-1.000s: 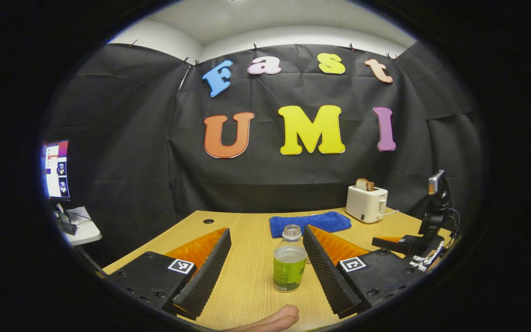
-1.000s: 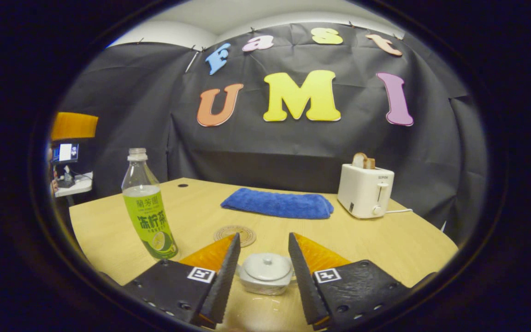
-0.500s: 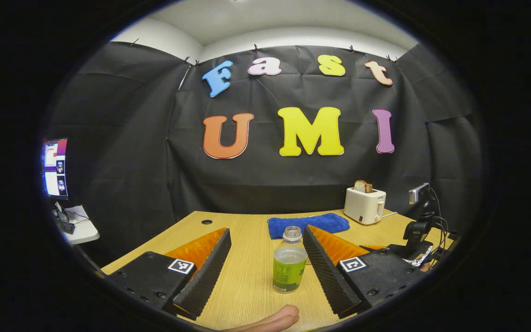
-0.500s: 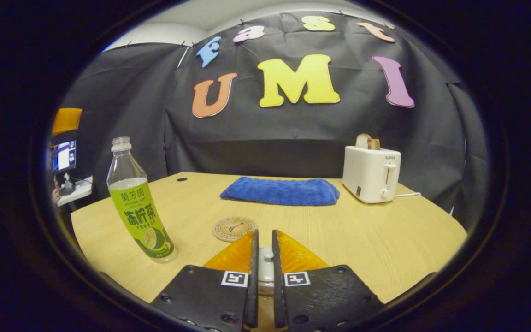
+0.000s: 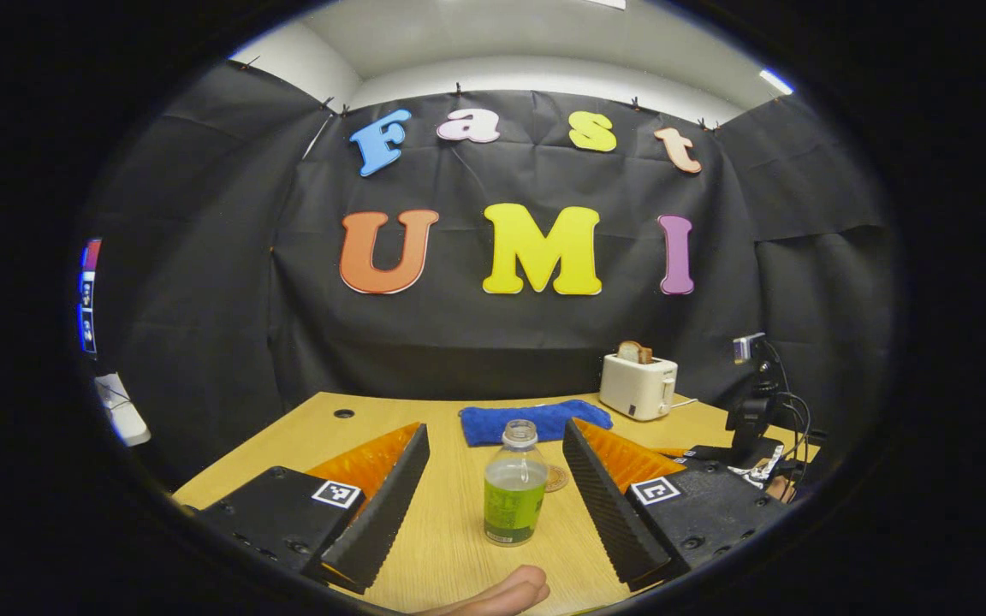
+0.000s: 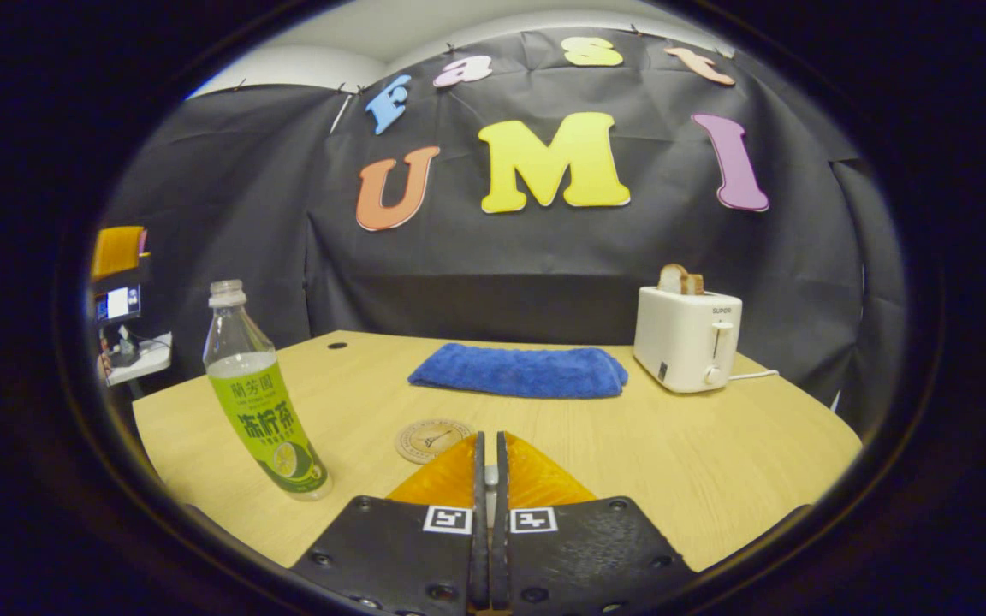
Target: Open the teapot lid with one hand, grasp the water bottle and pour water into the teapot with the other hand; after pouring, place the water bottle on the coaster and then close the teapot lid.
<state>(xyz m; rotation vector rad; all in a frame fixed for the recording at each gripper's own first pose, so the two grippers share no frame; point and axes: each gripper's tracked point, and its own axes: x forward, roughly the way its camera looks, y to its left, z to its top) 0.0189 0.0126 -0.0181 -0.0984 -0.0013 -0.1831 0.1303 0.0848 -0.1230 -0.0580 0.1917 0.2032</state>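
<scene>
wooden table [image 6: 630, 445]: water bottle [image 5: 514, 488] upright between left gripper's [image 5: 493, 479] spread jaws; right gripper [image 6: 490, 466] pinches, seemingly, teapot lid knob [image 6: 490, 475].

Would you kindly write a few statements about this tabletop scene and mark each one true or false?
1. The clear plastic water bottle with the green label stands upright on the light wooden table. True.
2. The left hand-held gripper is shut on that bottle. False: its fingers stand apart on either side of it, not touching.
3. The blue folded cloth lies on the round coaster. False: the cloth lies farther back, apart from it.
4. Bread sticks out of the white toaster. True.
5. The right hand-held gripper gapes wide. False: its fingers are nearly together.
</scene>
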